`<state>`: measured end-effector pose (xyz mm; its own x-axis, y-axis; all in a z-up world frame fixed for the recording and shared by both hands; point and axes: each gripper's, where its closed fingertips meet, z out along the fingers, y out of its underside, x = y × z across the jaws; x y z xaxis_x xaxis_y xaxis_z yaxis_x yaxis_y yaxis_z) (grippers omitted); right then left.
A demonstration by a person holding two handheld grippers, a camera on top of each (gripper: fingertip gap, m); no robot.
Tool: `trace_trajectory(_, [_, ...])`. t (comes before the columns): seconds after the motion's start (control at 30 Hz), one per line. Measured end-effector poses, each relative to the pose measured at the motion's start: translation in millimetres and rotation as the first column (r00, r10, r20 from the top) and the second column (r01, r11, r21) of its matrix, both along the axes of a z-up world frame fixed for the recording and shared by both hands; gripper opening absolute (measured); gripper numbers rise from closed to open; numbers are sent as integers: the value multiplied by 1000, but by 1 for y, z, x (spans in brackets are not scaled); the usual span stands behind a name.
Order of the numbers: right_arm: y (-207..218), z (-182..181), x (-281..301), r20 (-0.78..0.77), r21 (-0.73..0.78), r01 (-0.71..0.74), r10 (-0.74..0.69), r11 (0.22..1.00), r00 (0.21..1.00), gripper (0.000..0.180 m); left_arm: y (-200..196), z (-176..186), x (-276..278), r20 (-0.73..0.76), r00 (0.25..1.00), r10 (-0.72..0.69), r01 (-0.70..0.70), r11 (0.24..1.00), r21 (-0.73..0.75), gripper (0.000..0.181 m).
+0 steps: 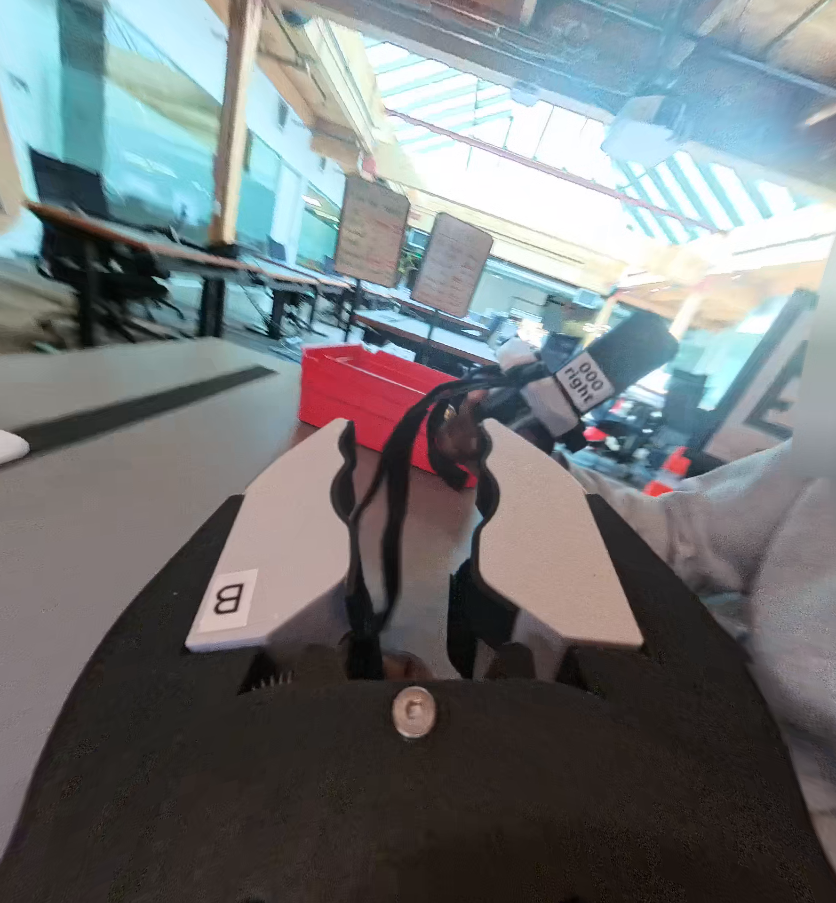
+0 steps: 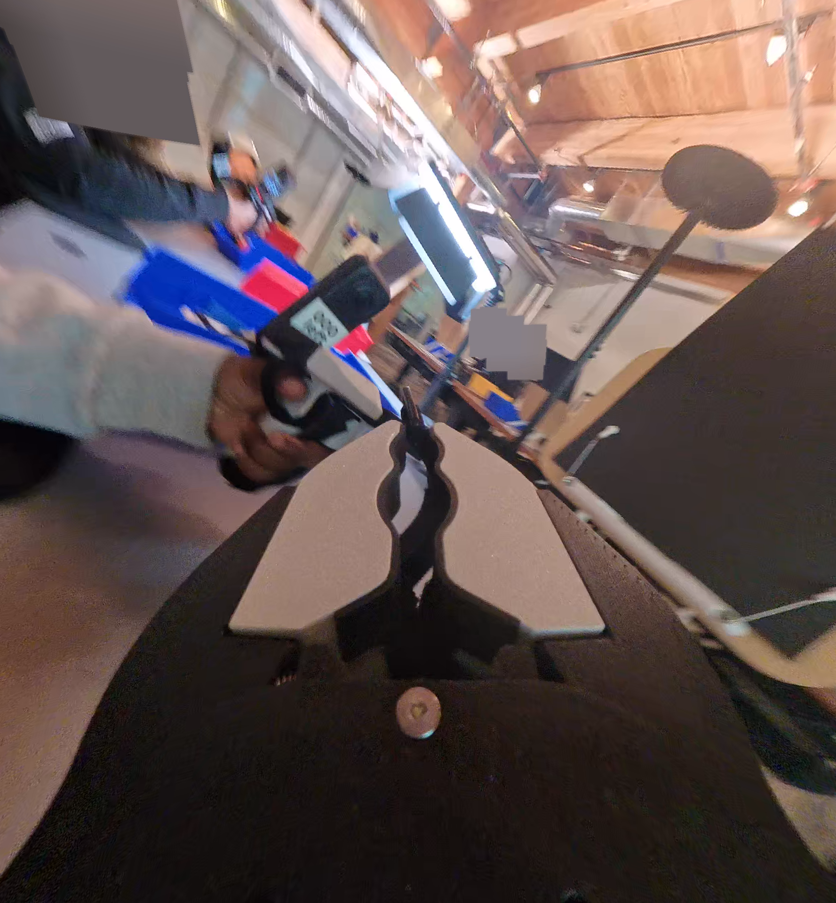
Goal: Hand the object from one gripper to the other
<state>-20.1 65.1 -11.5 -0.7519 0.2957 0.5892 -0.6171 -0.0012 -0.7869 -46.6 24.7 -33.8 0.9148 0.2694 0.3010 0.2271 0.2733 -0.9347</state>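
The object is a black strap [image 1: 390,488] with a small metal clip [image 2: 410,403] at one end. My right gripper [image 2: 418,430] is shut on the strap, with the clip sticking out past its tips. In the left wrist view the right gripper [image 1: 484,391] comes in from the upper right and holds the strap's top end. My left gripper [image 1: 416,432] is open. The strap hangs loosely down the gap between its grey fingers [image 1: 298,527]. In the right wrist view the left gripper's grey finger [image 2: 345,386] reaches toward my right tips, and its own tips are hidden.
A red bin [image 1: 357,386] stands on the grey table [image 1: 113,488] just beyond my left gripper. A person's light sleeve [image 1: 699,537] fills the right. A hand [image 2: 249,430] holds the left gripper. Blue and red bins [image 2: 186,293] lie behind it, and a black panel [image 2: 723,391] stands at the right.
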Motion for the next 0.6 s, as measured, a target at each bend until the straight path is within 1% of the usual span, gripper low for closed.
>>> trace_trajectory(0.07, [4,7,3,170,-83,-126,139,989,976,8,4,4,6,-111,994,20,-21,1000,-9,49])
trace_trajectory(0.17, [8,14,5,345,-194,-248,303,949,889,7,22,-2,14,-194,981,3,-20,996,-85,48])
trace_trajectory(0.23, [9,16,6,388,-230,-276,348,933,854,8,29,-6,15,-243,970,23,-53,992,-118,37])
trace_trajectory(0.27, [8,16,7,397,-235,-287,362,928,843,8,31,-5,16,-257,966,31,-63,991,-118,28])
trace_trajectory(0.33, [6,15,9,415,-230,-306,378,924,828,8,31,-4,13,-243,969,52,-82,990,-114,11])
trace_trajectory(0.37, [5,14,10,423,-228,-314,384,922,820,8,31,-4,13,-231,972,40,-67,992,-111,6])
trace_trajectory(0.43, [3,14,8,447,-246,-308,389,919,805,9,29,-5,12,-183,983,29,-48,994,-100,4])
trace_trajectory(0.47, [2,13,4,474,-263,-293,388,919,791,13,28,-4,11,-155,988,27,-40,995,-86,4])
trace_trajectory(0.53, [-1,6,-5,564,-277,-279,391,919,727,37,24,2,10,-103,994,18,-20,1000,-16,4])
trace_trajectory(0.6, [-9,-11,-12,677,-233,-283,364,930,640,42,21,11,13,-60,998,-26,30,997,70,4])
